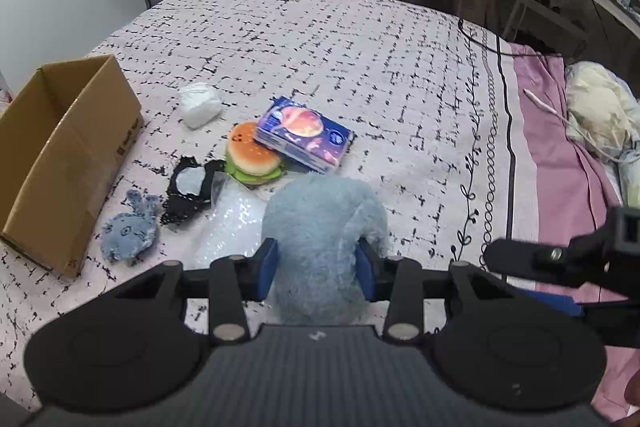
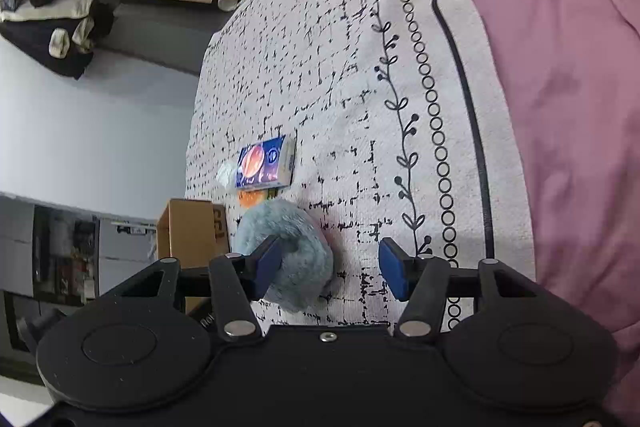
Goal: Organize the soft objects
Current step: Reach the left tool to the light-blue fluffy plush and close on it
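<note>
**Bed spread with soft things, blue plush in the left tongs**

Checked white bedding (image 1: 360, 39) covers the bed, with a mauve blanket (image 1: 560, 155) along its right side and a cluttered shelf and floor beyond the far end. A fluffy pale-blue plush (image 1: 320, 227) sits on the bedding right in front of the left tongs (image 1: 316, 267), whose blue pads press into its fur on both sides, so they are clenched on it.

Just beyond the plush lie a burger toy (image 1: 250, 155) and, leaning on it, a blue pack of tissues (image 1: 304, 135). A sheet of clear bubble wrap (image 1: 232, 223) lies to the left of the plush, with a black lacy piece (image 1: 188, 187) touching its far edge and a small blue stuffed animal (image 1: 128, 227) beside that. A white bundle (image 1: 200, 105) rests farther back. An open cardboard box (image 1: 68, 155) stands at the left, near the small stuffed animal.

The right tongs (image 2: 332, 271) stand parted with nothing gripped: the left pad lies against the plush's fur, the right pad stands over bare bedding. They show at the right edge of the left view, close beside the left tongs.
</note>
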Action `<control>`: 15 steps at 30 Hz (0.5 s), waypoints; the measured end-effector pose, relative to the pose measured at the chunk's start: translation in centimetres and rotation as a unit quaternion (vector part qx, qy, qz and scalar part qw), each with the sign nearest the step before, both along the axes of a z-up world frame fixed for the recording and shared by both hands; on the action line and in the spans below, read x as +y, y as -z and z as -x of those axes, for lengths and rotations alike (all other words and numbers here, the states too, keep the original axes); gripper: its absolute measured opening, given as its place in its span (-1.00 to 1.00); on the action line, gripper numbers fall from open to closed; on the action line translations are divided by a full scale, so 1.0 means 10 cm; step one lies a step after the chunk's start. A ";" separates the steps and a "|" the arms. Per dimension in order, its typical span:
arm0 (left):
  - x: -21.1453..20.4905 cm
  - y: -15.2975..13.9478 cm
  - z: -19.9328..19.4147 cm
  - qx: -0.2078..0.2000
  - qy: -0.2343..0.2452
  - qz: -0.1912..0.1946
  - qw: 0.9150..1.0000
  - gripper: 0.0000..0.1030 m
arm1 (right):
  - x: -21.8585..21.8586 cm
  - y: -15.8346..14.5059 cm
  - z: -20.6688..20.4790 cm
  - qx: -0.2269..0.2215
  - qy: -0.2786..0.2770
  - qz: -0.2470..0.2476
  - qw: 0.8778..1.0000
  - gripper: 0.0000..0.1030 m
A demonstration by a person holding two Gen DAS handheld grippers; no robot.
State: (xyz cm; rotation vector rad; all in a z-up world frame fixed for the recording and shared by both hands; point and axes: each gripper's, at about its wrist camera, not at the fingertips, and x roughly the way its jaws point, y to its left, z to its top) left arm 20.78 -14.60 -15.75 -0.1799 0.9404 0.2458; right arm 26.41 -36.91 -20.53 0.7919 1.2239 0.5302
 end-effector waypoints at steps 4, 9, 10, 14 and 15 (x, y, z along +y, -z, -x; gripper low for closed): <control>0.10 0.00 0.01 -0.009 -0.004 0.013 1.000 -0.38 | 0.15 -0.01 -0.03 0.003 -0.019 0.002 1.000 0.07; 0.20 -0.02 0.03 -0.012 -0.007 0.031 0.999 -0.42 | 0.33 0.04 -0.10 0.026 -0.020 -0.017 0.999 0.04; 0.22 -0.02 0.03 -0.012 -0.008 0.035 0.999 -0.42 | 0.37 0.04 -0.10 0.025 -0.019 -0.011 0.999 0.03; 0.33 -0.02 0.03 -0.014 -0.004 0.055 0.998 -0.42 | 0.50 0.06 -0.12 0.033 -0.017 -0.005 0.999 0.00; 0.35 -0.01 0.03 -0.015 -0.002 0.058 0.998 -0.42 | 0.53 0.06 -0.13 0.035 -0.016 -0.002 0.999 -0.02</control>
